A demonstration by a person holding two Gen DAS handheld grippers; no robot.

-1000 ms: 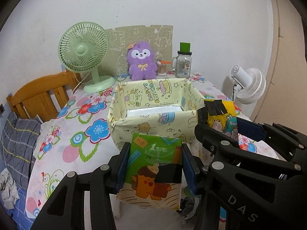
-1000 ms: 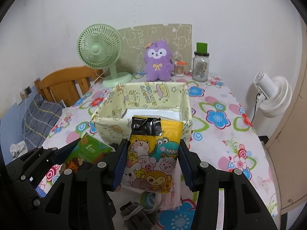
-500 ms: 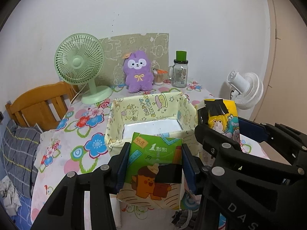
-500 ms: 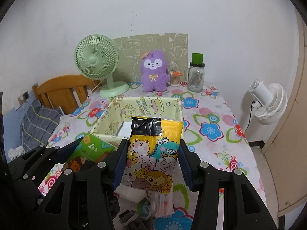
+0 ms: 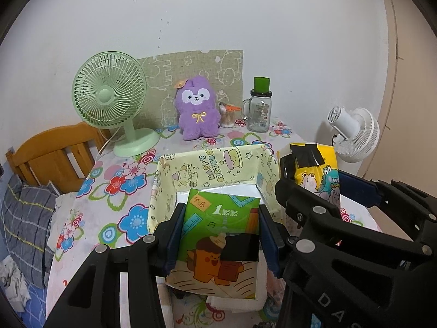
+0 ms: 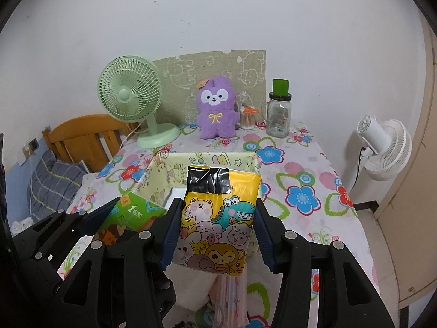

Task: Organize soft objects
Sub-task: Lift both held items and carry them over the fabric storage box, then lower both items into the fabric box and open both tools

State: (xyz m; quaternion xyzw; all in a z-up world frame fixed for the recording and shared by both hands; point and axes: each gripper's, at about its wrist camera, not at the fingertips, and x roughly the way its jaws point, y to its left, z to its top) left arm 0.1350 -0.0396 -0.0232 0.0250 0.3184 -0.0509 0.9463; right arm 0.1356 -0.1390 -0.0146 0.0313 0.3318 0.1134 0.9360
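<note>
My left gripper (image 5: pixel 220 224) is shut on a green tissue pack (image 5: pixel 221 235) with a cartoon figure, held in the air in front of the pale yellow fabric box (image 5: pixel 210 164). Beside it on the right, my right gripper (image 6: pixel 217 222) is shut on a yellow tissue pack (image 6: pixel 218 218) with cartoon animals, black tape across its top. The yellow pack (image 5: pixel 316 169) shows in the left wrist view, the green pack (image 6: pixel 131 213) in the right wrist view. The box (image 6: pixel 164 175) stands open just beyond both packs.
A green desk fan (image 5: pixel 109 101), a purple plush toy (image 5: pixel 198 109), a cotton-swab cup (image 5: pixel 226 113) and a glass jar with a green lid (image 5: pixel 259 109) line the back of the flowered table (image 6: pixel 300 191). A white fan (image 6: pixel 385 150) stands right, a wooden chair (image 5: pixel 54 155) left.
Both grippers have risen and drawn back a little with their packs still held. The box and the table now sit lower and smaller in both views.
</note>
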